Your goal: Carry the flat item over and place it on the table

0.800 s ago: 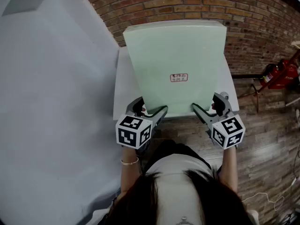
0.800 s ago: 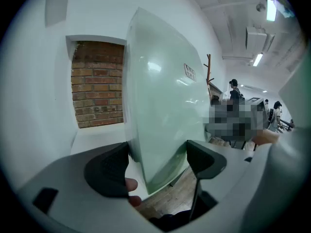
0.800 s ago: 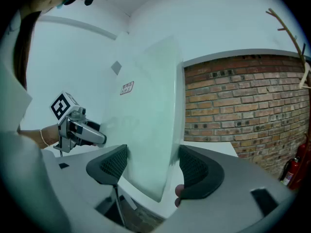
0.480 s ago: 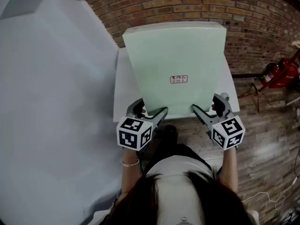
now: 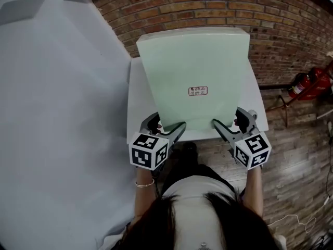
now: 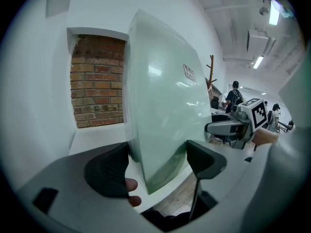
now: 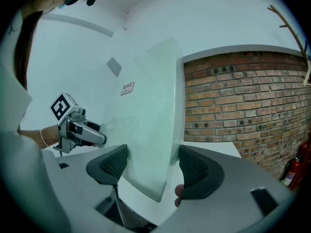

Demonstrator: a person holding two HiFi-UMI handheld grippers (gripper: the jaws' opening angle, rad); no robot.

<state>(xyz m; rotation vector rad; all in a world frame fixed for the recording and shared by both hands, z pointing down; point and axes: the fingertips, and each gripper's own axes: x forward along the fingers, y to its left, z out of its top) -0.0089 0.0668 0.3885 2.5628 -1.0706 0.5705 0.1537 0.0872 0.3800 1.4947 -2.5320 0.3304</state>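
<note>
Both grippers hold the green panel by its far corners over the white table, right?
No. The left gripper and right gripper hold the green panel by its near corners, not its far ones, over the white table. The head view shows it.

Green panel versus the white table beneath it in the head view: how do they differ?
Colour: the green panel is pale green, the white table white. Markings: the panel carries a small label with red print; the table's visible top is bare. Hold: the panel's near edge sits clamped in the left gripper and right gripper; neither gripper grips the table. Shared: both are flat, rectangular and plain-surfaced.
</note>
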